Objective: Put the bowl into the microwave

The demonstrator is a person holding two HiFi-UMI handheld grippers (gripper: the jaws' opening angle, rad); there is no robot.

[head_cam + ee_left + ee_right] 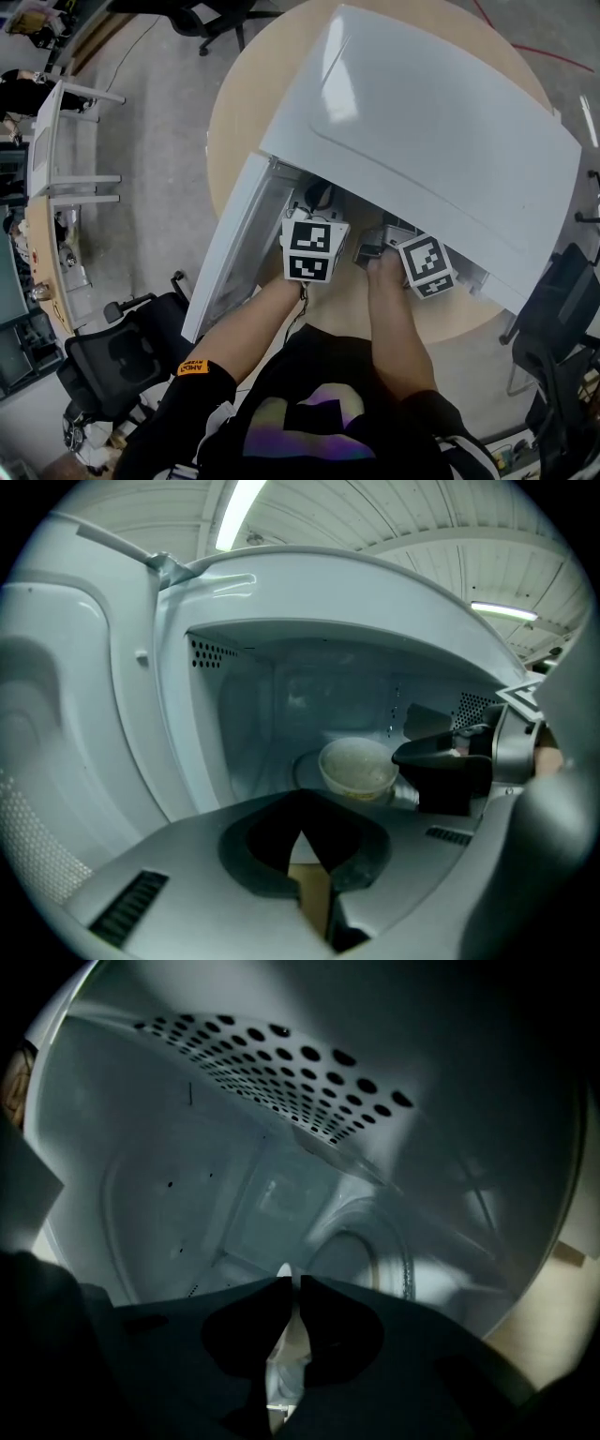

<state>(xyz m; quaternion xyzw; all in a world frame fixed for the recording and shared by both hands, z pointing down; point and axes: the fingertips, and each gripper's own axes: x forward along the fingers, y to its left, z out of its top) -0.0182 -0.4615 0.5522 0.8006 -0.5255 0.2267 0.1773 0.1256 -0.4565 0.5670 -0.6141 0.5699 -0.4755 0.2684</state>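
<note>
Okay, the microwave [431,122] sits on the round wooden table [234,112] with its door [230,244] swung wide to my left. Both of my grippers are pushed into the cavity, and from the head view only their 2 marker cubes [314,248] and my forearms show under the white top.

My right gripper [289,1283] has its jaws nearly together, pinching a thin pale edge between them. That's the wall of the bowl [354,764]. In the left gripper view, the right gripper's black jaws clamp the bowl's right side. The bowl is inside the cavity, over the round turntable [366,1260], tipped so its open mouth faces the left camera. Its inside is pale and speckled. I can't tell if its base touches the turntable.

My left gripper [302,834] has its jaws meeting at the tips with nothing between them, only a slit of tan table showing lower down. It sits at the cavity mouth, left of the bowl and apart from it.

In the right gripper view, a perforated panel [281,1072] is on the cavity wall overhead, with the back wall beyond and the turntable just right of the jaw tips. A black office chair [122,361] stands on the floor to my left, beside the open door.
</note>
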